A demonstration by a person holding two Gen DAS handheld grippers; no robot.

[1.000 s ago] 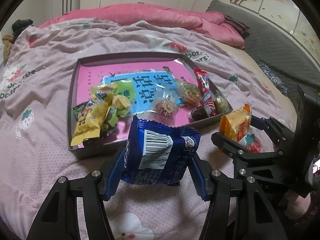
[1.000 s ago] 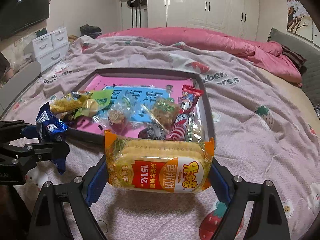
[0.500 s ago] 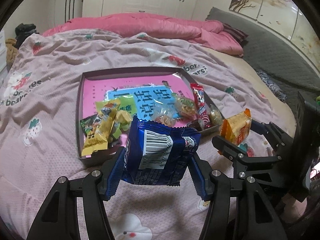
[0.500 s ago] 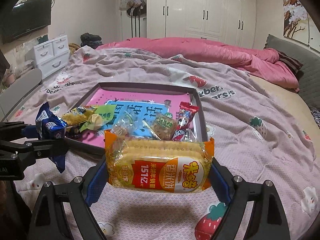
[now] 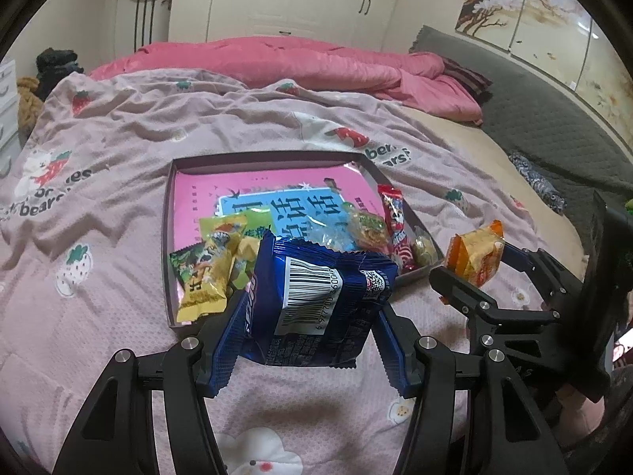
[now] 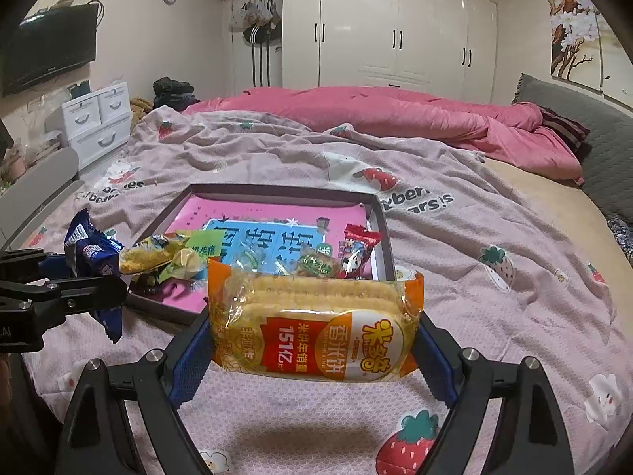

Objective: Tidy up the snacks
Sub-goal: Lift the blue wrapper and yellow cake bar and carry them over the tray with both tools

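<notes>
My left gripper (image 5: 310, 340) is shut on a blue snack packet (image 5: 316, 301) with a barcode, held above the bedspread just short of the tray's near edge. The same blue packet (image 6: 93, 261) shows at the left of the right wrist view. My right gripper (image 6: 312, 346) is shut on an orange rice cracker pack (image 6: 312, 324), which also shows as the cracker pack (image 5: 474, 255) at the right of the left wrist view. Ahead lies a shallow dark tray (image 5: 170, 237) with a pink and blue lining, holding several small snacks such as a yellow packet (image 5: 205, 277) and a red bar (image 5: 395, 217).
The tray (image 6: 381, 233) lies on a mauve strawberry-print bedspread (image 6: 494, 245). A pink quilt (image 6: 395, 114) is bunched at the far side, a grey headboard (image 5: 554, 126) stands to the right, and white drawers (image 6: 99, 118) stand at the far left.
Both grippers have risen with their packets still held. The tray and bed now sit lower and smaller in both views, and more of the room shows above.
</notes>
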